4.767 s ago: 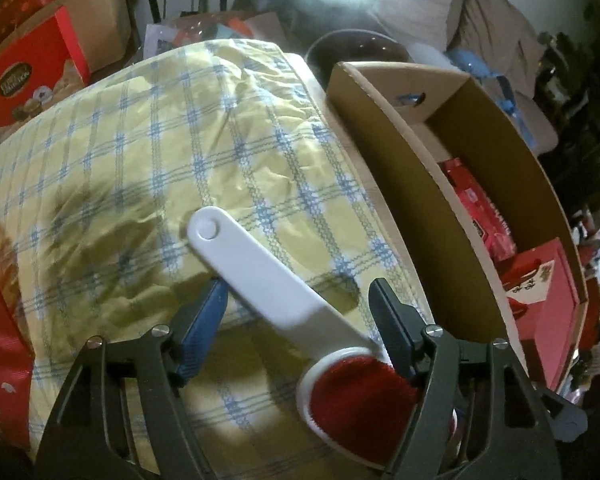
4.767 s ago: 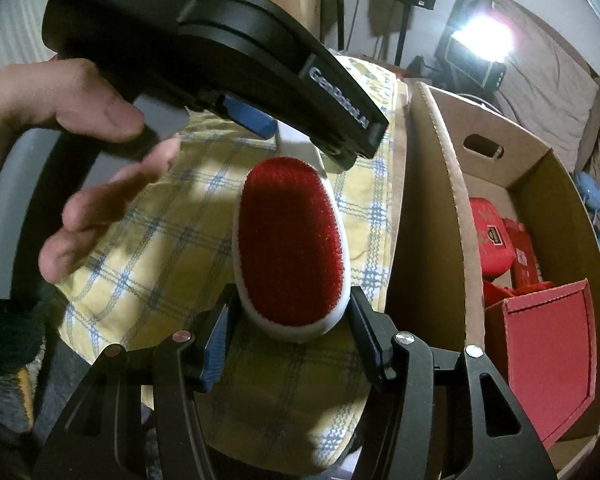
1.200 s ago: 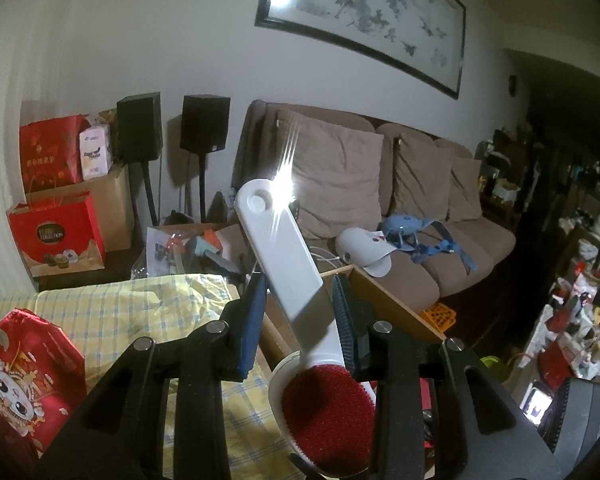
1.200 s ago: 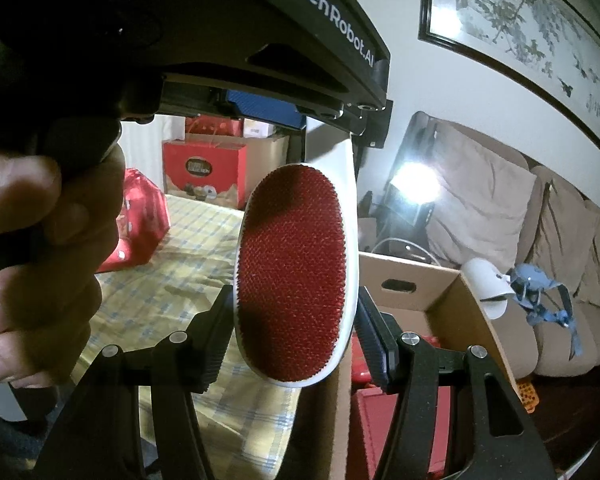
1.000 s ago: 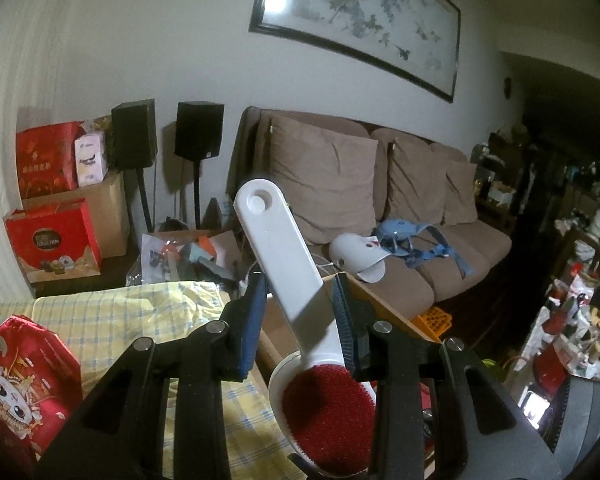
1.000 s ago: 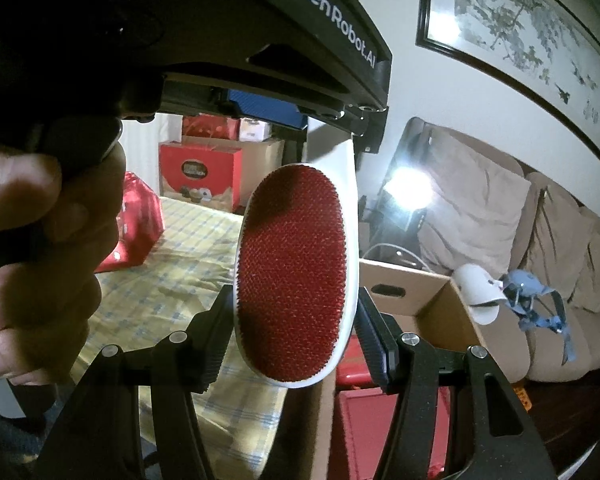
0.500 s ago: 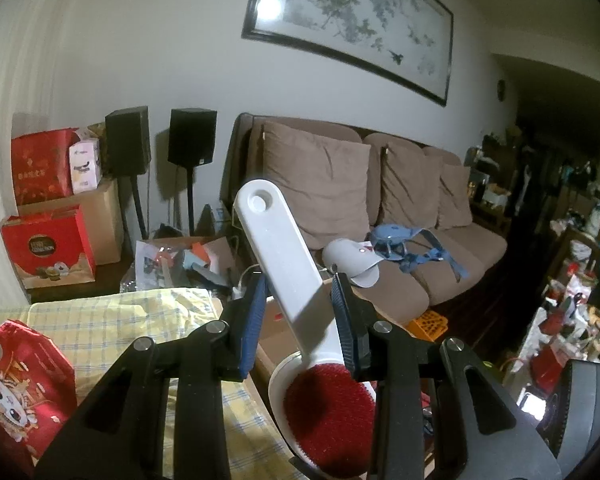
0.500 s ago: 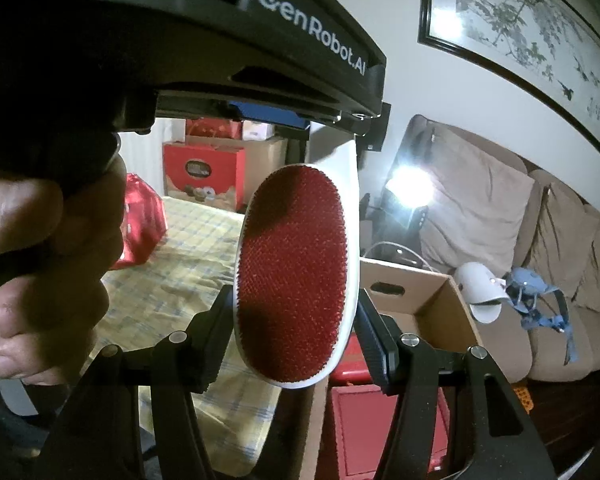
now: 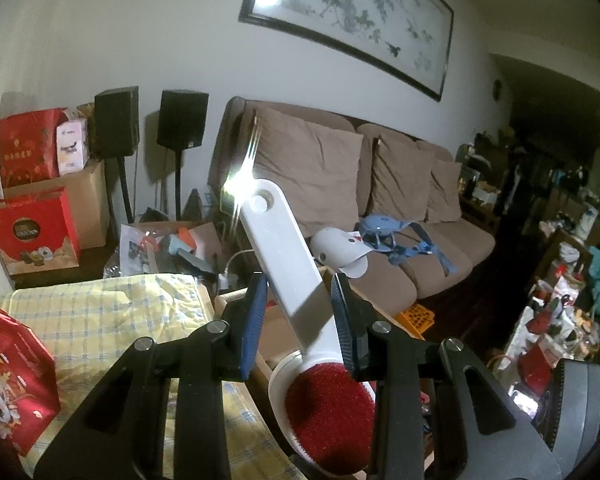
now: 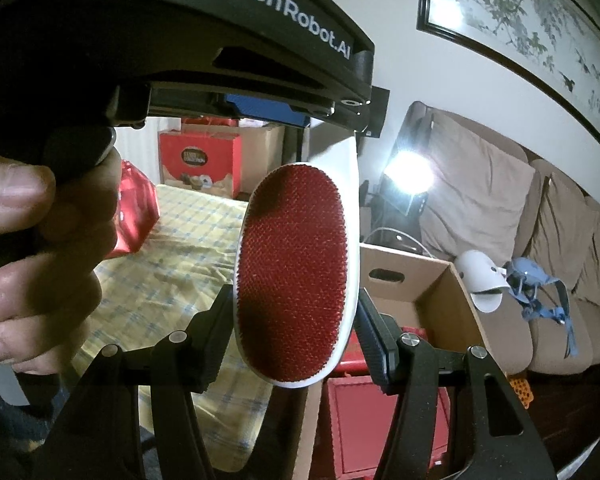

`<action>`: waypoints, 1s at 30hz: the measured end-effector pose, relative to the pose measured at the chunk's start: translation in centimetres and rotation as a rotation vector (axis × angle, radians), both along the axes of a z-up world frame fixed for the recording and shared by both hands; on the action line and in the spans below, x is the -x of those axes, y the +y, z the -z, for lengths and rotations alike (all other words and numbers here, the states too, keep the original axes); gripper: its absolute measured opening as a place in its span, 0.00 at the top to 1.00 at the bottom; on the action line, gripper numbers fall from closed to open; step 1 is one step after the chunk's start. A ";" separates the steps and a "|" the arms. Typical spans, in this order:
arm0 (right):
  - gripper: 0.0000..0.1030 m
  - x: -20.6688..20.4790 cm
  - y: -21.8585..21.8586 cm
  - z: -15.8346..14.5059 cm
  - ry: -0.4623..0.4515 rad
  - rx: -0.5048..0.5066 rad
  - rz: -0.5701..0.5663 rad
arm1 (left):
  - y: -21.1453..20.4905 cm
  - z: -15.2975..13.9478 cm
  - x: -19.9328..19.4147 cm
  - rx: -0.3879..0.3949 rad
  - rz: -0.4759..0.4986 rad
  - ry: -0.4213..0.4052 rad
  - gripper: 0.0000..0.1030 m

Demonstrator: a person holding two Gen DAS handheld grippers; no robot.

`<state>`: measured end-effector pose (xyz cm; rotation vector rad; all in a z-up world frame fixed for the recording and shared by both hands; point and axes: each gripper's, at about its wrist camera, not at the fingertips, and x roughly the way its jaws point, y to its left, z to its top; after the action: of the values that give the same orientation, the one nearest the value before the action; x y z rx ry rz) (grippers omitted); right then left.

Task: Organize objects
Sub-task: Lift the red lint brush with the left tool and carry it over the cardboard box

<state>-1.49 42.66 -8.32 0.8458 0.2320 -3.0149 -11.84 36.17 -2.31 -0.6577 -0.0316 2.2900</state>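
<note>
A white lint brush with a red bristle pad is held in the air between both grippers. In the left wrist view its long white handle (image 9: pixel 276 248) runs up and away, and my left gripper (image 9: pixel 300 308) is shut on it near the head, blue pads against both edges. The red pad (image 9: pixel 328 404) shows below the fingers. In the right wrist view the oval brush head (image 10: pixel 294 276) faces the camera, with my right gripper (image 10: pixel 294 332) shut on its white rim. A person's hand (image 10: pixel 40 240) grips the left tool at the left.
An open cardboard box (image 10: pixel 432 280) with red boxes (image 10: pixel 380 420) inside stands beside the table under the yellow checked cloth (image 9: pixel 100 312). A red gift bag (image 9: pixel 12 372) sits on the cloth at the left. A brown sofa (image 9: pixel 380 184) and speakers (image 9: pixel 182 118) lie beyond.
Several seconds ago the brush lay low on the cloth in both grippers; now it is raised in the air. Over the last second the view has barely shifted.
</note>
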 end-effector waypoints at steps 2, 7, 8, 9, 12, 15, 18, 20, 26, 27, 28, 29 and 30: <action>0.43 -0.1 0.1 0.0 -0.003 0.002 -0.001 | 0.1 0.1 0.3 -0.001 0.004 -0.007 0.71; 0.43 0.2 0.9 0.5 -0.014 0.006 0.019 | 1.4 0.6 0.3 0.016 0.021 0.000 0.70; 0.43 0.2 1.1 0.6 -0.017 0.008 0.021 | 1.6 0.7 0.3 0.016 0.025 -0.001 0.70; 0.43 0.2 1.3 0.6 -0.020 0.009 0.025 | 1.8 0.7 0.3 0.016 0.029 -0.002 0.70; 0.43 0.2 1.6 0.6 -0.019 0.012 0.035 | 2.4 0.7 0.3 0.016 0.039 0.000 0.71; 0.43 0.1 1.9 0.6 -0.019 0.014 0.041 | 2.9 0.7 0.2 0.015 0.048 0.004 0.71; 0.43 0.1 2.3 0.7 -0.025 0.007 0.049 | 3.3 0.8 0.3 0.012 0.055 0.000 0.70; 0.43 0.1 2.6 0.8 -0.033 0.006 0.055 | 3.5 1.0 0.5 0.012 0.060 -0.007 0.70; 0.43 0.3 3.4 1.2 -0.049 0.006 0.067 | 4.5 1.5 0.7 0.009 0.070 -0.024 0.70; 0.43 0.4 3.4 1.2 -0.049 0.005 0.069 | 4.6 1.6 0.7 0.011 0.071 -0.023 0.70; 0.42 0.4 3.5 1.2 -0.049 0.006 0.070 | 4.8 1.6 0.8 0.013 0.074 -0.023 0.70; 0.43 0.4 3.7 1.3 -0.051 0.009 0.074 | 5.0 1.6 0.8 0.015 0.078 -0.025 0.70; 0.43 0.4 3.9 1.3 -0.053 0.012 0.079 | 5.3 1.6 0.8 0.017 0.083 -0.026 0.70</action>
<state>-1.92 46.57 -9.65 0.9548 0.1845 -3.0581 -12.69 41.50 -3.94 -0.6851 0.0032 2.2040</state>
